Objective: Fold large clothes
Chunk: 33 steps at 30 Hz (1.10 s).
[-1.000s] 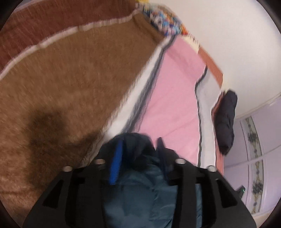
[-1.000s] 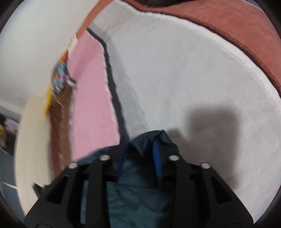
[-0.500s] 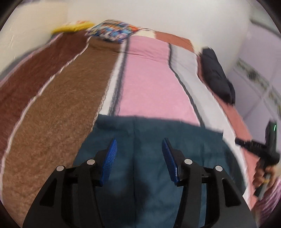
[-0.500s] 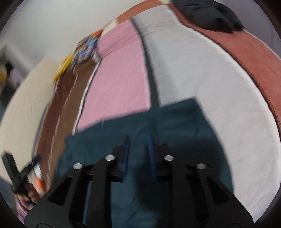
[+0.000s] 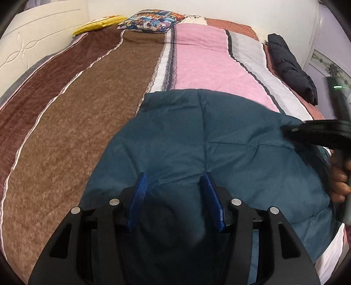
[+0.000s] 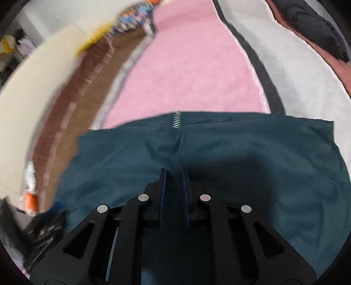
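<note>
A large dark teal padded jacket (image 5: 219, 140) lies flat on the striped bedspread (image 5: 87, 98), its far edge across the pink stripe. My left gripper (image 5: 175, 182) is open and empty, just above the jacket's near part. In the right wrist view the jacket (image 6: 241, 153) shows a metal zipper at its far edge. My right gripper (image 6: 174, 173) hovers over the jacket's middle with its jaws a narrow gap apart and nothing between them. The right gripper's body and the hand holding it show at the left wrist view's right edge (image 5: 316, 131).
A dark folded garment (image 5: 289, 65) lies at the bed's far right. A patterned pillow (image 5: 151, 19) and a yellow item (image 5: 96, 24) sit at the head. A cream headboard (image 5: 33, 41) stands at left, a wall at right.
Both grippers let go of the jacket, which now lies spread on the bed. The left gripper opened wide; the right opened slightly. Both pulled back over the jacket.
</note>
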Available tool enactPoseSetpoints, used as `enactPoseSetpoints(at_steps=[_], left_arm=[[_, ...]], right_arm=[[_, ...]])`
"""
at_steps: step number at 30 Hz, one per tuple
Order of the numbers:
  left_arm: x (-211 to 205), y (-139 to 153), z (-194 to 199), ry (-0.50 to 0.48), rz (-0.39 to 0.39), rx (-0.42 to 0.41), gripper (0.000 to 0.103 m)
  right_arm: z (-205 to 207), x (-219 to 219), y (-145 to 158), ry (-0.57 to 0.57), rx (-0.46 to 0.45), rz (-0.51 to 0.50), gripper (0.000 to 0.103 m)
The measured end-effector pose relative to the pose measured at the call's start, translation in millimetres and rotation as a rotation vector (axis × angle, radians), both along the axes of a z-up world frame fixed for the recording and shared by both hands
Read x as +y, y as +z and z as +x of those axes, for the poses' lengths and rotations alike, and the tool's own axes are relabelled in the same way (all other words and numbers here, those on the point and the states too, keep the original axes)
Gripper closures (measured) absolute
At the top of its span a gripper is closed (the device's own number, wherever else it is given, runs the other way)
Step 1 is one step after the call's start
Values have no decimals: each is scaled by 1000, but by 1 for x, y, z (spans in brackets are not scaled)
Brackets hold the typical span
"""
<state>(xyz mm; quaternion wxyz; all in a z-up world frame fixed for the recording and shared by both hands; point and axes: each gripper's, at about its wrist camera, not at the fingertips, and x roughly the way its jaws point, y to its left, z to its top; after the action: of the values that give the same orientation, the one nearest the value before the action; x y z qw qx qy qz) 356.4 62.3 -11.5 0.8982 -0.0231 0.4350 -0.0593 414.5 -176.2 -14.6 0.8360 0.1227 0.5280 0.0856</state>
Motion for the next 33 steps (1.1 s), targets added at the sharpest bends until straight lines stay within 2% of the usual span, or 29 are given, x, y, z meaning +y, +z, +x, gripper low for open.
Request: enactPoseSetpoints(at_steps=[5, 9, 12, 14, 18, 22, 26, 28, 33], left_arm=[[5, -7, 3, -22, -51, -10, 50], [0, -11, 6, -21, -49, -11, 50], [0, -2, 2, 0, -51, -5, 50], [7, 8, -9, 6, -98, -6, 50], [18, 22, -40, 9, -164, -19, 50], [23, 23, -78, 18, -196, -17, 50], [19, 22, -105, 23, -256, -15, 50], [9, 21, -116, 6, -295, 5, 50], [-3, 21, -130, -33, -276, 10, 50]], right_arm=[[18, 8, -24, 0, 30, -45, 101], [25, 5, -36, -16, 52, -27, 103], [24, 3, -28, -29, 54, -12, 103], [17, 2, -16, -36, 51, 0, 99], [-27, -3, 20, -12, -16, 53, 97], [-103, 10, 45, 86, -100, 51, 97], [-160, 29, 27, 164, -82, 59, 97], [-167, 42, 15, 172, -69, 33, 97], [-155, 40, -17, 138, -9, 38, 101]])
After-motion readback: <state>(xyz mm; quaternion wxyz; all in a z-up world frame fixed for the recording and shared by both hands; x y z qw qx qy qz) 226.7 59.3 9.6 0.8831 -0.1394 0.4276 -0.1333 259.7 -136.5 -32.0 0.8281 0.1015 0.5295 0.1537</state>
